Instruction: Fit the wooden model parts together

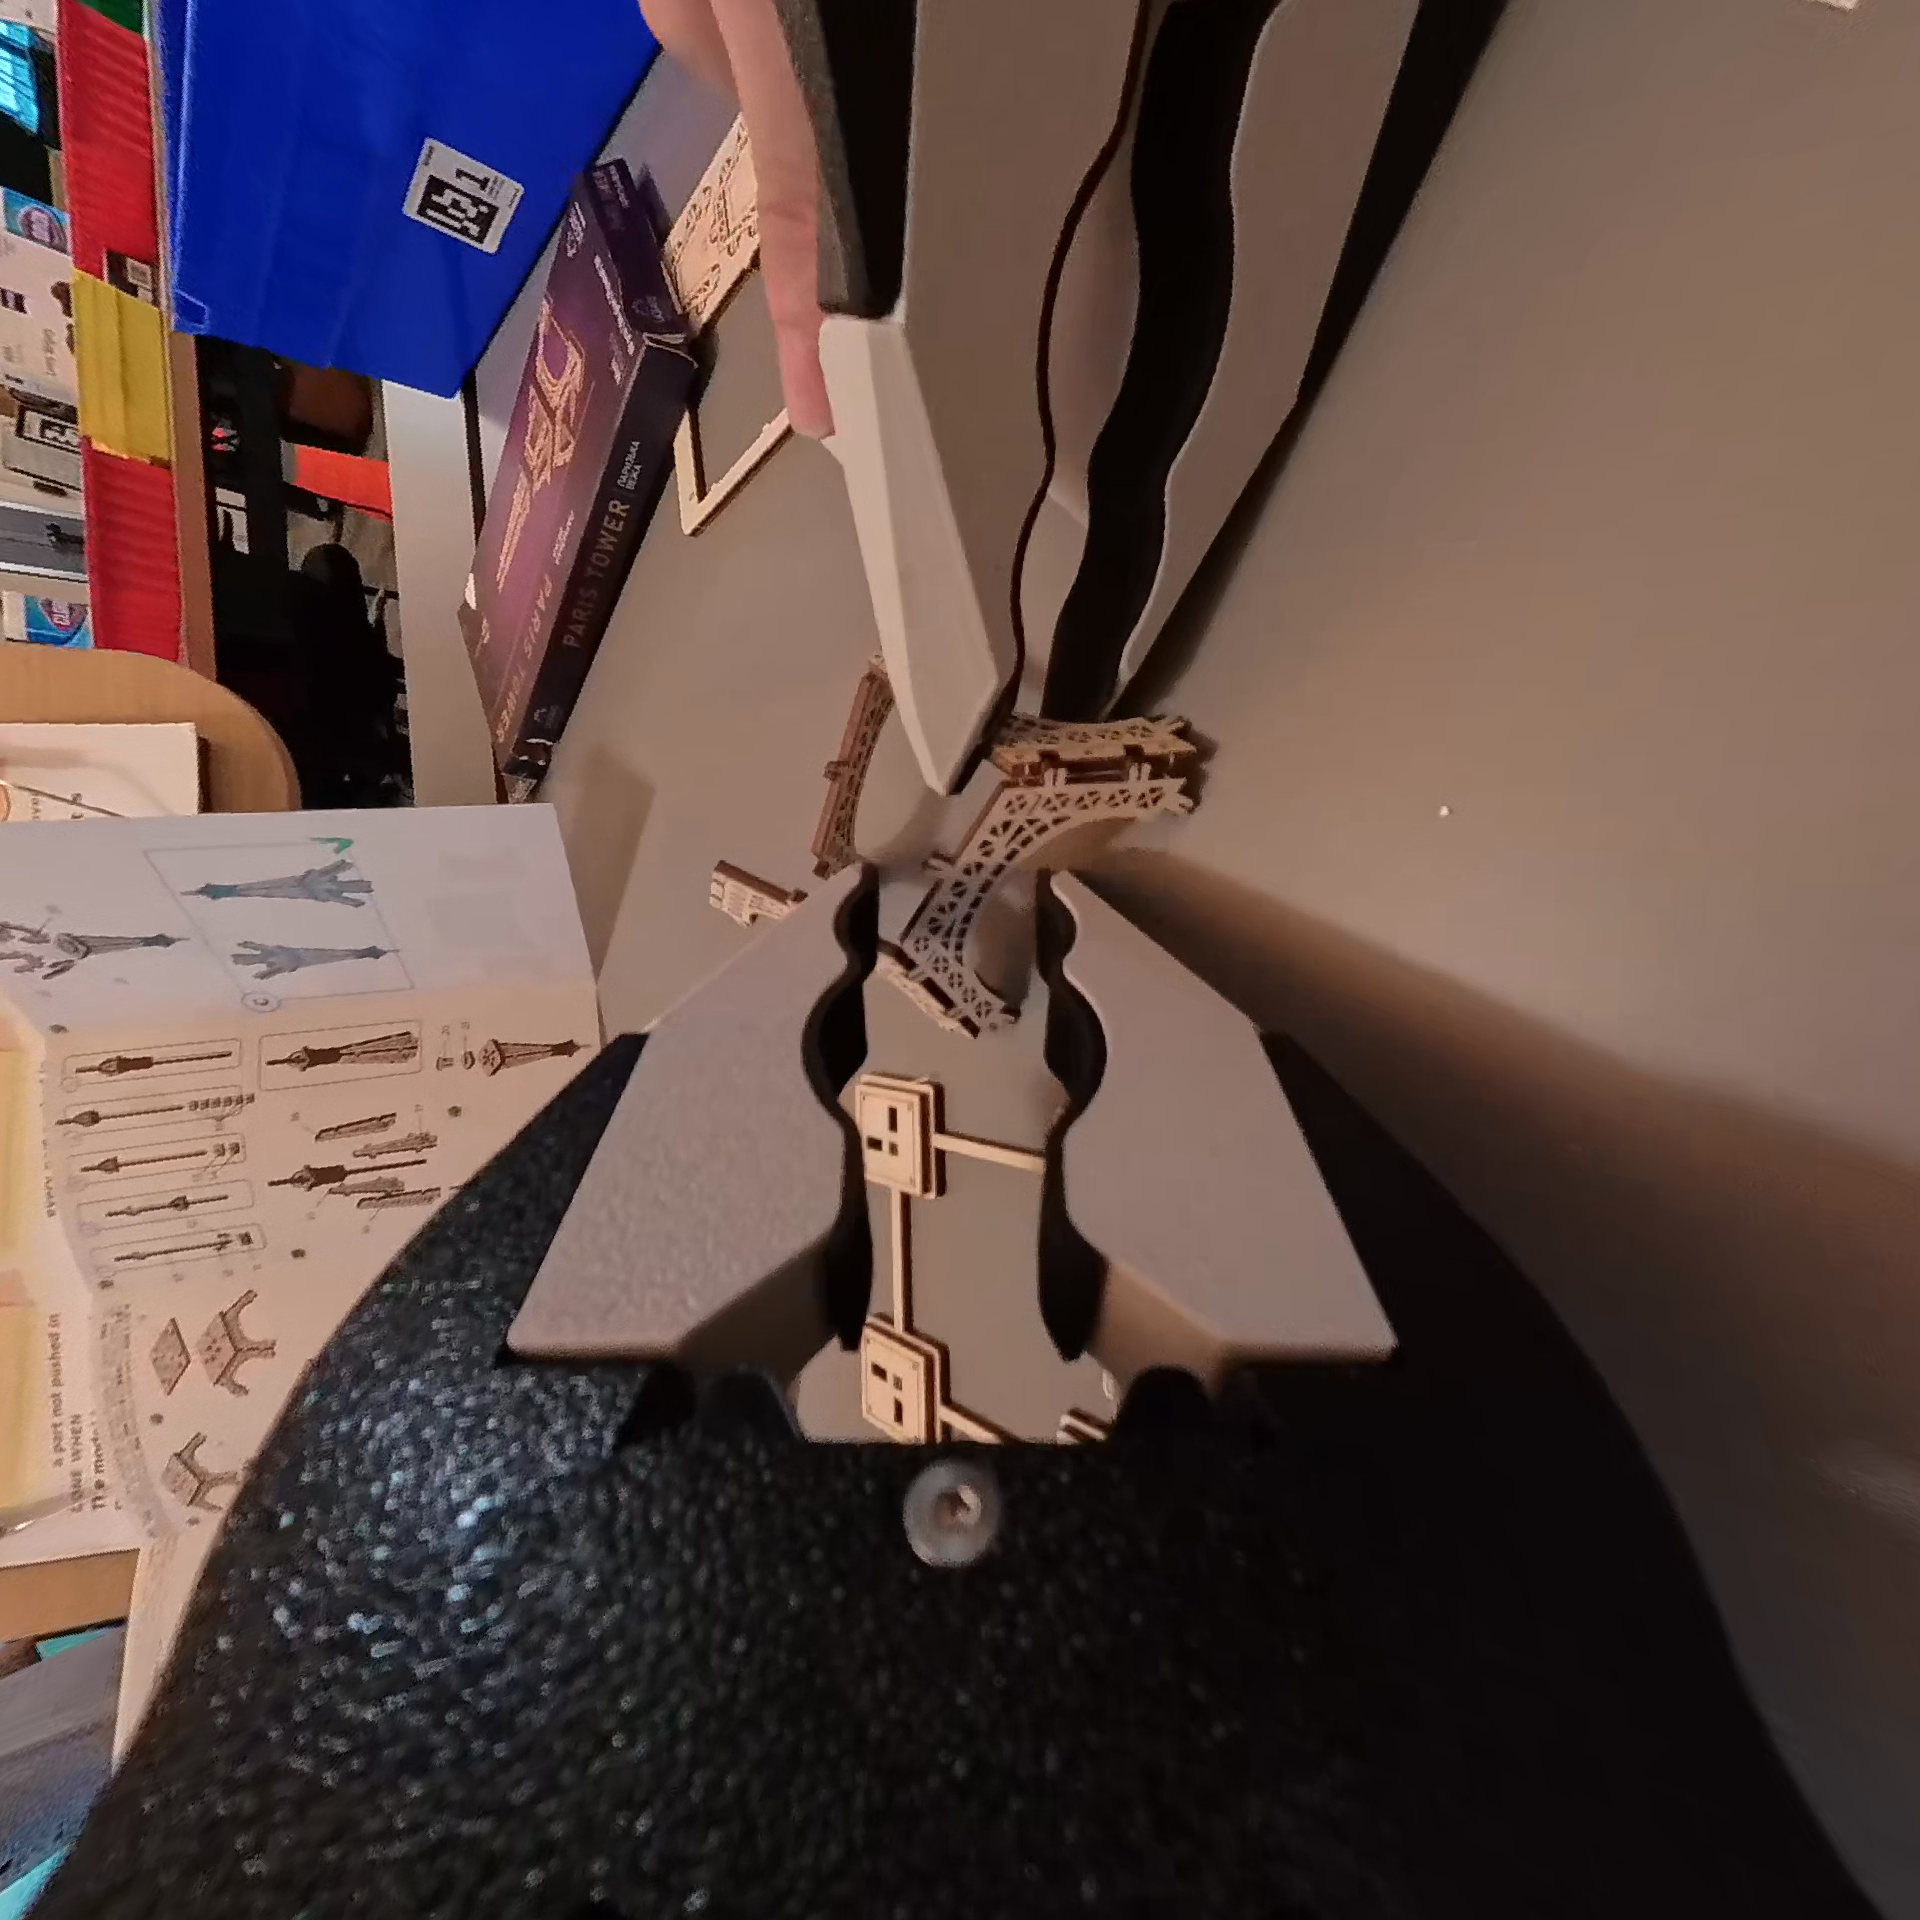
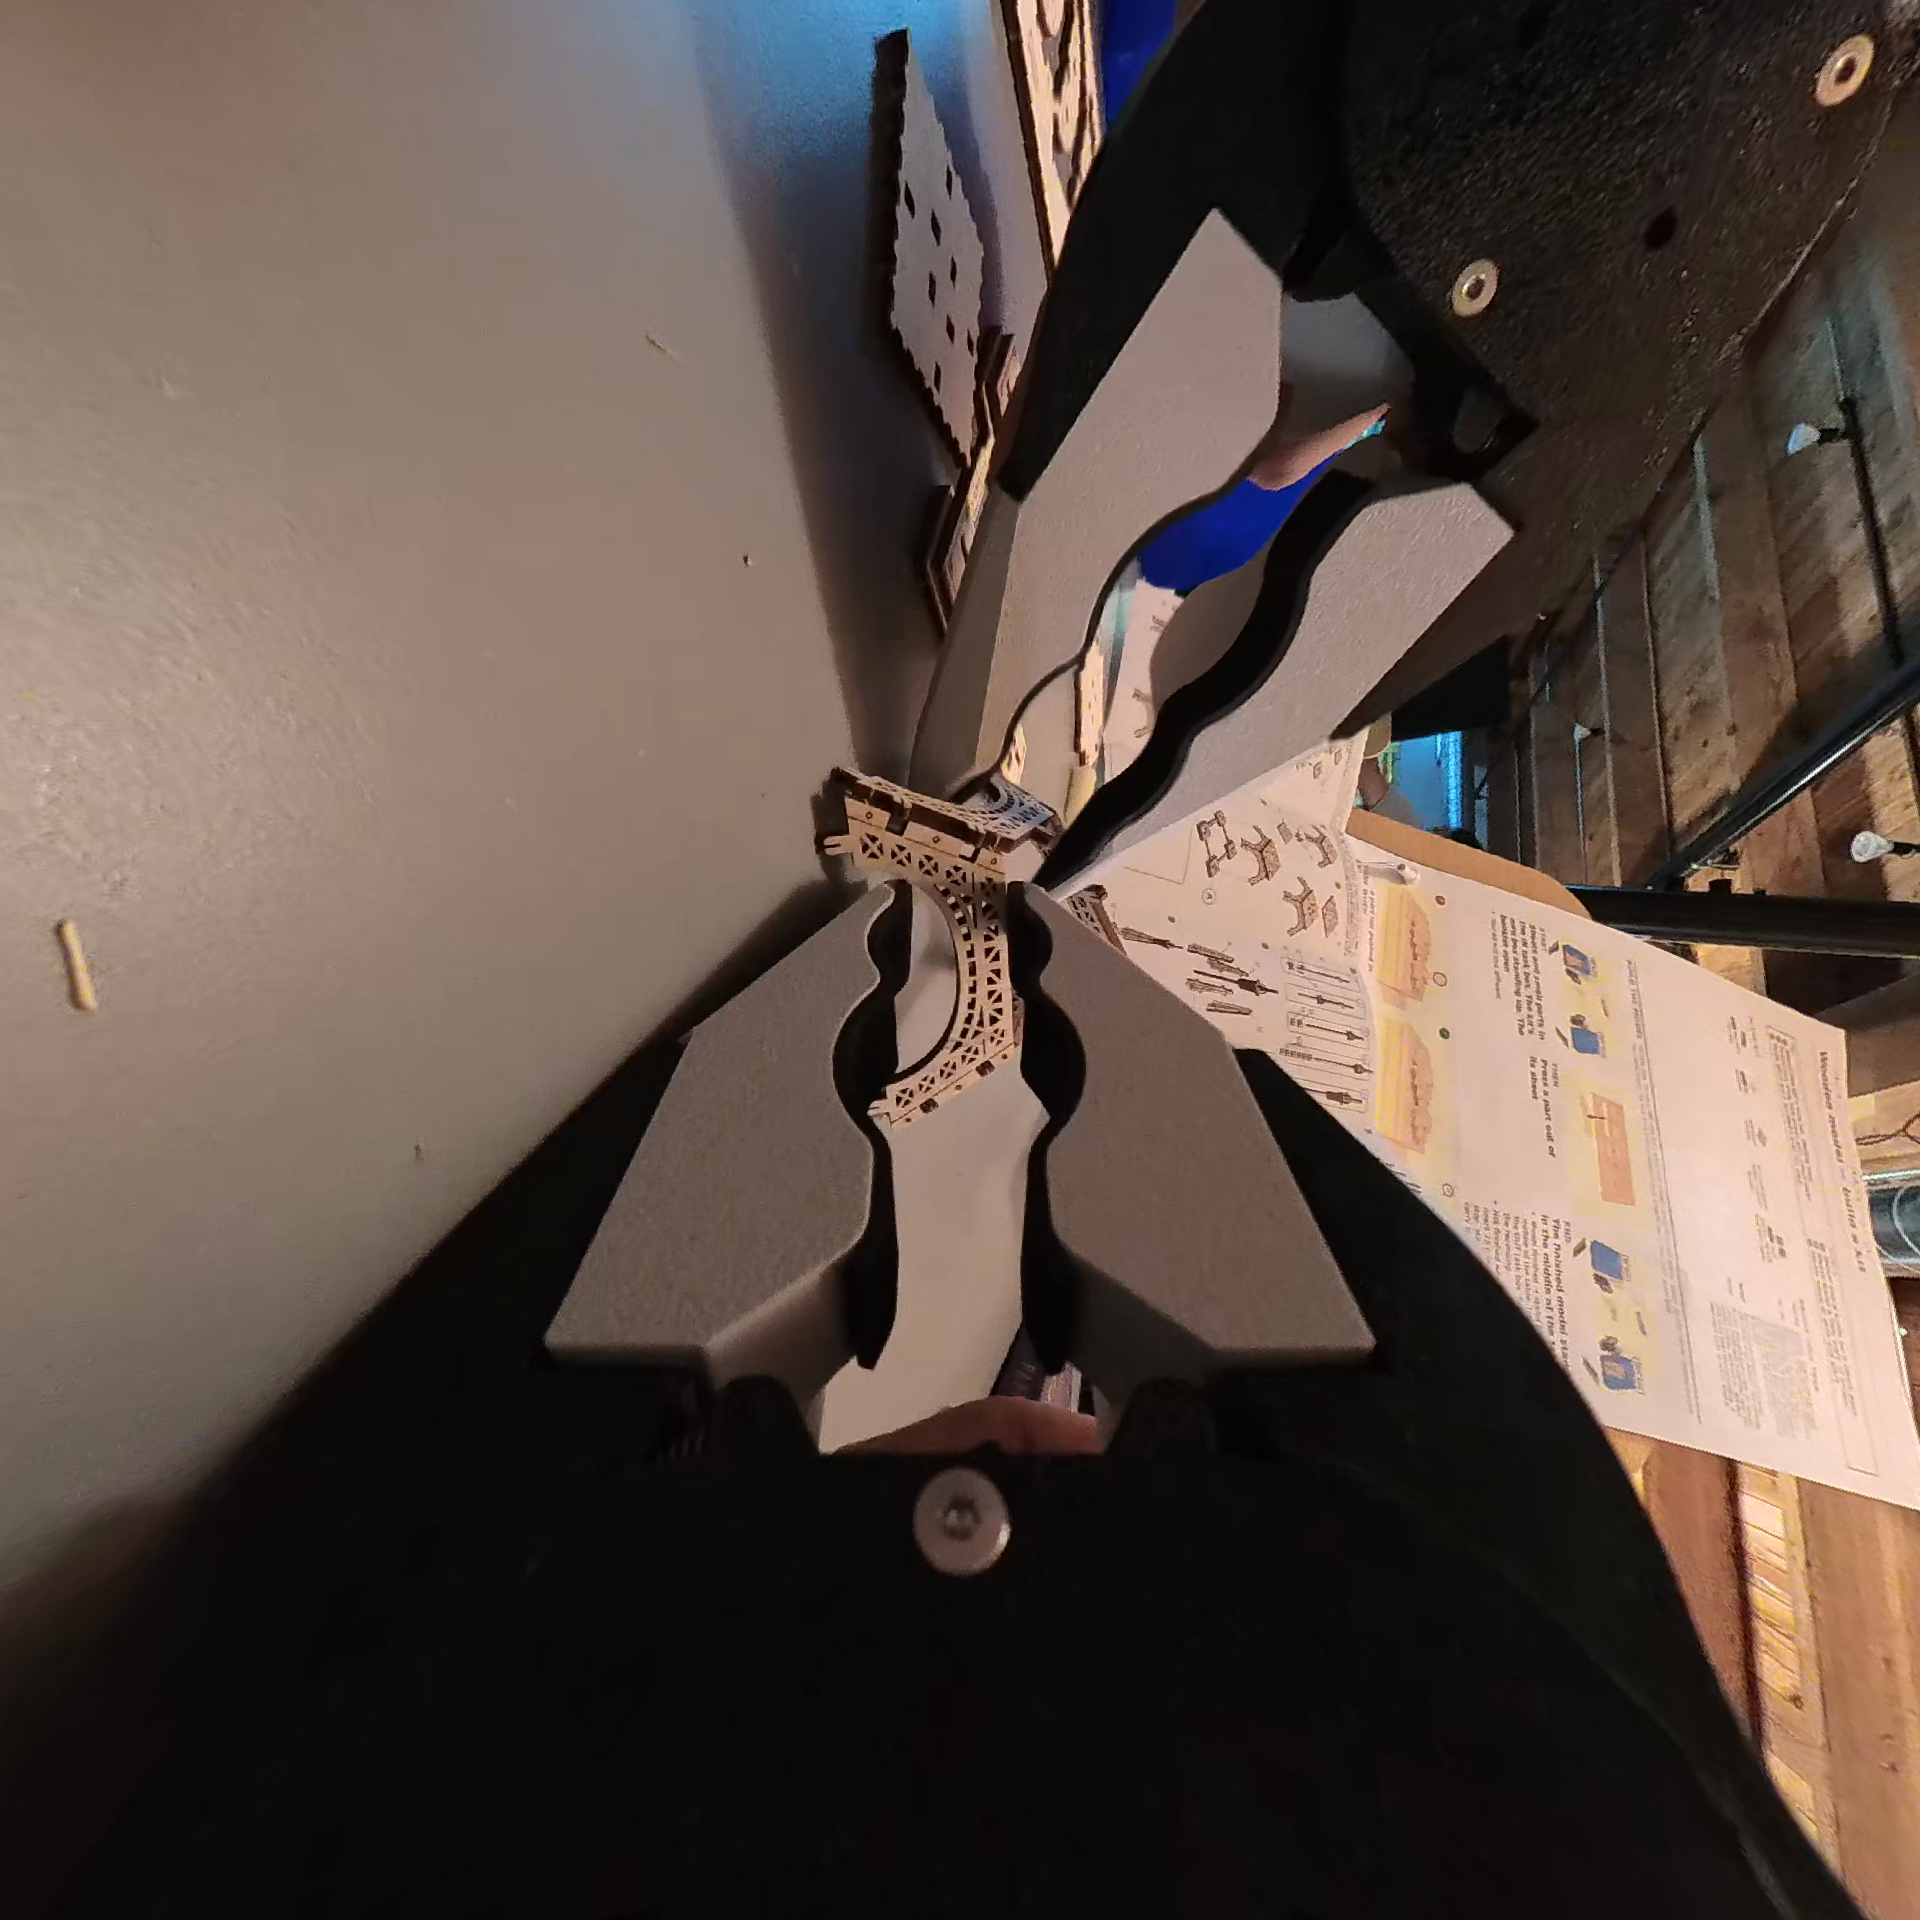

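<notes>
A small wooden lattice model section (image 1: 1081,774) with a curved leg (image 1: 961,925) is held just above the grey table (image 1: 1558,520) by both grippers. My left gripper (image 1: 956,883) is shut on the curved leg. My right gripper (image 1: 1023,743) comes in from above and grips the section's flat top end. In the right wrist view the same lattice section (image 2: 971,966) sits between the tips of my right gripper (image 2: 956,896), and my left gripper (image 2: 1023,826) meets it from the upper right.
A flat wooden frame with square plates (image 1: 896,1143) lies under my left gripper. A loose curved lattice leg (image 1: 857,769), a small part (image 1: 743,896), an empty cut-out frame (image 1: 727,473), a purple box (image 1: 582,499), a blue bin (image 1: 364,177) and instruction sheets (image 1: 260,1039) (image 2: 1507,1091) lie nearby. A perforated wooden sheet (image 2: 935,239) and a small stick (image 2: 78,966) also lie on the table. Both grippers' tips are close together, under 4 cm apart.
</notes>
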Motion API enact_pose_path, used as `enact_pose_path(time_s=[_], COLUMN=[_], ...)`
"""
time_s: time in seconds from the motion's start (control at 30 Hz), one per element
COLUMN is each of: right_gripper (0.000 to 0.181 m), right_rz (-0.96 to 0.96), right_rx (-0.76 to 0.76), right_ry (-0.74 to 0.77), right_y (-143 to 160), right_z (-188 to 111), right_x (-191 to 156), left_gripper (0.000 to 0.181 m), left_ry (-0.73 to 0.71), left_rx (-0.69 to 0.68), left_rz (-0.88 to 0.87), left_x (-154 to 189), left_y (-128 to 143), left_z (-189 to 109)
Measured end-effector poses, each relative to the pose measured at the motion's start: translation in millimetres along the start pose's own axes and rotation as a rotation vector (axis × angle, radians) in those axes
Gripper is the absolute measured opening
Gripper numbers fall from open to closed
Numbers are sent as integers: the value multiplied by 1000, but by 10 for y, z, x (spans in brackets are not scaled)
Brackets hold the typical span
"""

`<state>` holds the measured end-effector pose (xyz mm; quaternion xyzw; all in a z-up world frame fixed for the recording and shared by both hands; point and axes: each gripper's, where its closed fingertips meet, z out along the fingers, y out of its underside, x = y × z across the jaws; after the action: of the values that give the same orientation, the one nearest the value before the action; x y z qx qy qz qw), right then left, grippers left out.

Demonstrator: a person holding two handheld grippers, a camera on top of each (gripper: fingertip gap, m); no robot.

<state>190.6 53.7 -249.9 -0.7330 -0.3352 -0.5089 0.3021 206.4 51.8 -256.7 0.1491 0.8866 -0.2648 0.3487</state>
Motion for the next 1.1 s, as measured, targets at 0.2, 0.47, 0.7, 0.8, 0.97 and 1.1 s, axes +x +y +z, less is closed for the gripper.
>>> enact_pose_path(time_s=[0.2, 0.47, 0.7, 0.8, 0.97, 1.1], right_gripper=[16, 15, 15, 15, 15, 15], right_rz=[1, 2, -3, 3, 3, 7], right_rx=[2, 8, 1, 8, 5, 4], right_ry=[1, 3, 7, 5, 6, 6], right_y=[-2, -9, -6, -10, -8, -9], right_z=[-3, -5, -8, -7, -8, -8], right_x=[2, 4, 8, 7, 8, 8], left_gripper=[34, 25, 2, 0, 0, 0], left_ry=[-15, -96, -12, -13, 26, 44], left_rx=[14, 70, 94, 64, 88, 100], left_rz=[-31, -78, -97, -83, -98, -105], left_x=[-22, -22, 195, 211, 222, 240], left_y=[49, -9, -113, -82, -151, -177], left_z=[-122, -311, -334, -274, -206, -173])
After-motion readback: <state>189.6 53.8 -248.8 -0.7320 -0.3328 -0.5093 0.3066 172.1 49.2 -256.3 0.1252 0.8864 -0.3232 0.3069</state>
